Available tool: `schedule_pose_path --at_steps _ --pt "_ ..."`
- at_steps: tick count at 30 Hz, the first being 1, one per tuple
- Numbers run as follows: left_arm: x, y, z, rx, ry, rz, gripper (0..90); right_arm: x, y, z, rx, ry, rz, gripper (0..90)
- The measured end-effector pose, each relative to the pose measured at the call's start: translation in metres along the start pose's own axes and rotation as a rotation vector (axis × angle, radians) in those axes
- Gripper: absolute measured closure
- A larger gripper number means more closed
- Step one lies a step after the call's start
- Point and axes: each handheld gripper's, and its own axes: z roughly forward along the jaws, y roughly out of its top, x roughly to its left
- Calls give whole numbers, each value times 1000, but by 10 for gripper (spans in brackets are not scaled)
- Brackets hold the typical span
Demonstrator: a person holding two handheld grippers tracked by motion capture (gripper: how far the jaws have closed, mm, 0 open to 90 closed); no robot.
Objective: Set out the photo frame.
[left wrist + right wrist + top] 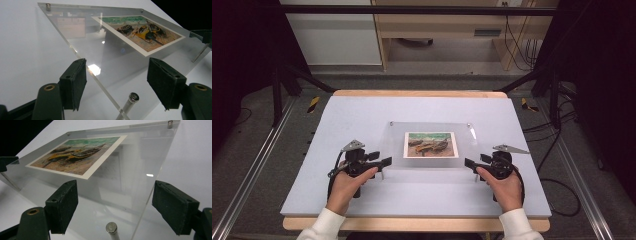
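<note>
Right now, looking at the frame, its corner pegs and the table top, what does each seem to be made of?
Frame: clear, glossy plastic, probably acrylic; you see through it, and its cut edge catches light.
Corner pegs: likely polished metal, silvery and shiny.
Picture inside: apparently matt printed paper with a white border.
Table top: a pale, matt sheet; whether foam, board or coated wood cannot be told.

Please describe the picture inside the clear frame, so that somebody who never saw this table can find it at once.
On the pale table a clear acrylic frame lies flat in the middle. Under its clear sheet sits the picture, a white-bordered print of boats on sand below green water, the one colourful thing there.
</note>
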Motion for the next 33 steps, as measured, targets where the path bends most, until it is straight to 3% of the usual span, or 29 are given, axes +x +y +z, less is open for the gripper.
schedule_pose_path --at_steps 9,11,16,21,23,28,33 --pt "2 4 2 27 -3 4 301 -1 7 3 54 -1 21 199" --pt "3 5 3 32 -8 -16 295 -1 8 3 62 -3 23 198" --pt "4 7 5 44 -2 -17 287 -1 9 4 78 0 48 198" --pt "3 8 6 50 2 -24 284 -3 8 5 84 18 77 207" --pt "4 7 5 53 -1 -53 292 -3 7 5 85 30 91 204" --pt "6 5 6 40 -11 -80 290 -3 6 5 74 31 90 204" --pt "5 5 5 47 -15 -79 286 -3 6 5 76 31 88 204"
